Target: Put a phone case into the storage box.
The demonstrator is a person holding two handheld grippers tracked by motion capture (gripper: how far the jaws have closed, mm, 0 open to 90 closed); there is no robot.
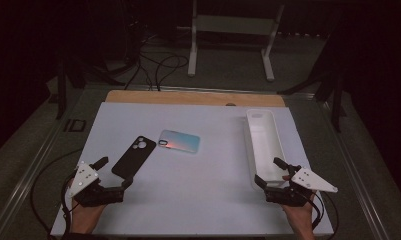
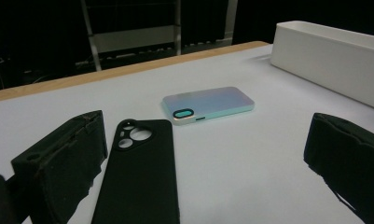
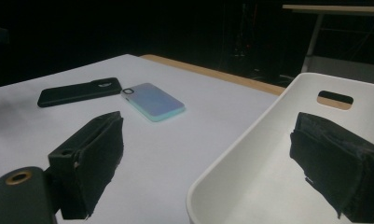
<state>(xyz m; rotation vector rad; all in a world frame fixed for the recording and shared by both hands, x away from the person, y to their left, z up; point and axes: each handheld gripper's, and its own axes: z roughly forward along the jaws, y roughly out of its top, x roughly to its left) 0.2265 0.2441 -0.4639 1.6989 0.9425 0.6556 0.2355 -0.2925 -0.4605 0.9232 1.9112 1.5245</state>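
A black phone case (image 1: pixel 134 157) lies face down on the white table sheet (image 1: pixel 198 190), left of centre. Its near end reaches between the jaws of my left gripper (image 1: pixel 115 172), which stands open and touches nothing. Seen from the left gripper view, the black case (image 2: pixel 140 172) lies close beside the left jaw of that gripper (image 2: pixel 205 168). An iridescent blue-pink phone case (image 1: pixel 179 141) rests just beyond it. My right gripper (image 1: pixel 270 172) is open and straddles the near end of the long white tray (image 1: pixel 264 145). One of its jaws is outside the wall, the other over the inside.
A wooden strip (image 1: pixel 193 97) runs along the table's far edge. Beyond it, cables and a white frame stand (image 1: pixel 233 30) sit on the dark floor. Inside, the white tray (image 3: pixel 278 154) holds nothing, and a handle slot (image 3: pixel 335 98) pierces its far wall.
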